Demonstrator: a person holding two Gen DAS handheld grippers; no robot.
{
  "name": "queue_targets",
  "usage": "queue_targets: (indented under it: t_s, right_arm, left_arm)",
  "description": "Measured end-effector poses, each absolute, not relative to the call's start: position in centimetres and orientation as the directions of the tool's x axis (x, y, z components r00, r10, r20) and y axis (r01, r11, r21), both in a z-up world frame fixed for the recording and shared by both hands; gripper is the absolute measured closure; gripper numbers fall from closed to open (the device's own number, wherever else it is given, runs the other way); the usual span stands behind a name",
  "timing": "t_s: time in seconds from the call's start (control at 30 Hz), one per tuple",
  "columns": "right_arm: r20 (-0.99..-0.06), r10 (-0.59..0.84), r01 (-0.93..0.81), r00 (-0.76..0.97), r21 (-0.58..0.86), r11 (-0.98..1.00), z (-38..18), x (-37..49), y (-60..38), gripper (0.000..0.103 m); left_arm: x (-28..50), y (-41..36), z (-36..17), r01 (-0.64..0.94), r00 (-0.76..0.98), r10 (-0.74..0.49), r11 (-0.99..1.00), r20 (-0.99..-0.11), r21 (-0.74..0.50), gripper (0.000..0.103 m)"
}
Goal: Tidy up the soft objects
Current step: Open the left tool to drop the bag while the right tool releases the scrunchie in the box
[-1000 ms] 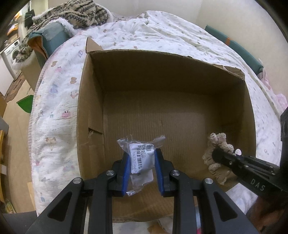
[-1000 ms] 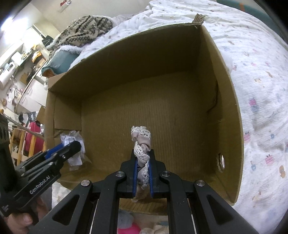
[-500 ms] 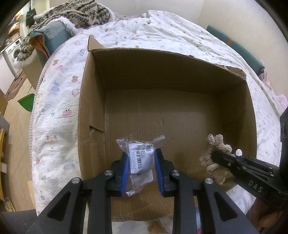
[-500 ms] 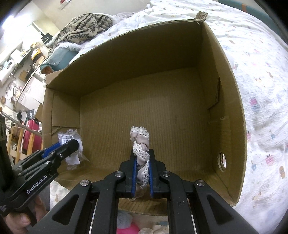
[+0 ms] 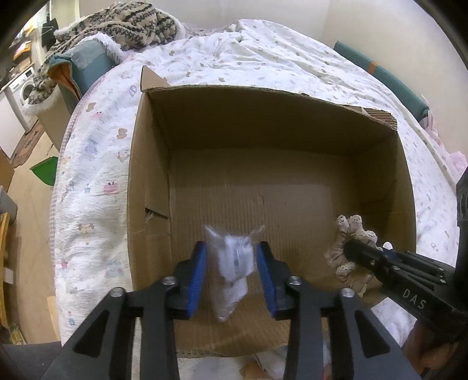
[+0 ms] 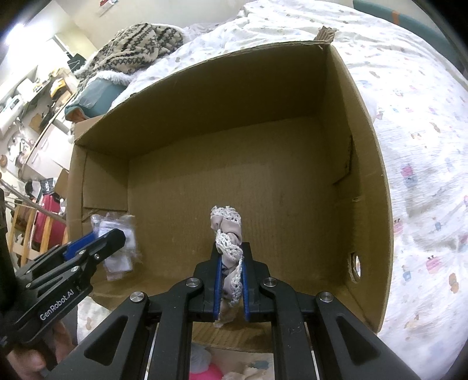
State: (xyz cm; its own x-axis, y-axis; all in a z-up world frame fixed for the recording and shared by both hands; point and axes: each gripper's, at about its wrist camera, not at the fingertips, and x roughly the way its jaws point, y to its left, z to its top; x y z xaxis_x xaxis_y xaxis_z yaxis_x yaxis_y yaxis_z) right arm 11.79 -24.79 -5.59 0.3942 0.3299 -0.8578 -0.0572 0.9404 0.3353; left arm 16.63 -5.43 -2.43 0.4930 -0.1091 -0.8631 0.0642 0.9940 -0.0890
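Observation:
An open cardboard box (image 5: 152,204) (image 6: 368,163) lies on the bed, its inside bare. My left gripper (image 5: 232,248) has its jaws apart over the box's near edge; a clear plastic packet with a white label (image 5: 232,263) (image 6: 117,248) is blurred between them and slipping down, no longer pinched. My right gripper (image 6: 229,251) is shut on a beige lace scrunchie (image 6: 226,231) (image 5: 348,248) and holds it over the box's near right part. The left gripper also shows in the right wrist view (image 6: 93,248).
The box rests on a white patterned quilt (image 5: 263,58) (image 6: 424,146). A knitted blanket (image 5: 122,23) and a teal cushion (image 5: 84,61) lie at the bed's far left. Soft items, one pink (image 6: 204,371), lie below the box's near edge. Floor and furniture are to the left.
My left gripper's jaws have opened wider and the plastic packet, sharp before, is now blurred and dropping between them. The right gripper still holds the scrunchie, almost unmoved.

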Motion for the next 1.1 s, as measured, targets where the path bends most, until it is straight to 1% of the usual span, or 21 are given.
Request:
queue_targets:
  t_s: [0.17,0.27,0.33,0.37,0.43,0.47,0.5,0.53,0.87,0.93,1.0,1.1]
  right_arm:
    - [-0.854,0.323,-0.057,0.407,0.329,0.942,-5.3,11.7,-24.9,0.091]
    - [-0.85,0.318,-0.06,0.42,0.324,0.944,-5.1,11.5,-25.0,0.091]
    - [-0.847,0.313,-0.061,0.43,0.319,0.946,-4.8,11.5,-25.1,0.09]
    - [-0.845,0.31,-0.06,0.435,0.316,0.947,-4.7,11.4,-25.2,0.086]
    - [-0.84,0.303,-0.053,0.451,0.314,0.948,-4.4,11.4,-25.5,0.073]
    - [-0.836,0.299,-0.048,0.461,0.312,0.949,-4.2,11.4,-25.6,0.058]
    - [-0.831,0.291,-0.042,0.474,0.309,0.95,-3.9,11.3,-25.8,0.034]
    - [-0.824,0.28,-0.034,0.493,0.303,0.952,-3.5,11.2,-25.9,0.028]
    - [-0.811,0.267,-0.027,0.52,0.297,0.955,-2.5,11.2,-26.4,0.028]
    - [-0.809,0.269,-0.021,0.523,0.303,0.953,-2.4,11.2,-26.6,0.028]
    - [-0.809,0.266,-0.017,0.524,0.303,0.953,-2.4,11.2,-26.6,0.028]
    - [-0.808,0.267,-0.012,0.526,0.307,0.952,-2.3,11.1,-26.7,0.028]
  left_arm:
    - [16.5,-5.6,-2.0,0.073,0.506,-0.107,0.994,-0.856,-0.082,0.064]
    - [16.4,-5.6,-1.9,0.075,0.509,-0.113,0.993,-0.854,-0.087,0.054]
    - [16.4,-5.6,-1.7,0.074,0.518,-0.109,0.994,-0.848,-0.083,0.052]
    - [16.4,-5.5,-1.7,0.075,0.521,-0.108,0.994,-0.846,-0.081,0.052]
    - [16.4,-5.5,-1.6,0.075,0.524,-0.11,0.994,-0.845,-0.083,0.048]
    - [16.3,-5.4,-1.6,0.075,0.526,-0.112,0.994,-0.843,-0.086,0.046]
    - [16.3,-5.4,-1.5,0.073,0.53,-0.111,0.994,-0.841,-0.085,0.046]
    - [16.3,-5.3,-1.5,0.073,0.532,-0.109,0.994,-0.839,-0.083,0.046]
    - [16.1,-4.9,-0.9,0.07,0.552,-0.111,0.994,-0.826,-0.087,0.044]
    - [16.1,-4.8,-0.9,0.066,0.552,-0.108,0.994,-0.827,-0.086,0.044]
    - [16.0,-4.8,-0.9,0.057,0.554,-0.093,0.996,-0.827,-0.073,0.04]
    - [15.7,-4.5,-0.7,0.049,0.563,-0.086,0.996,-0.822,-0.07,0.04]
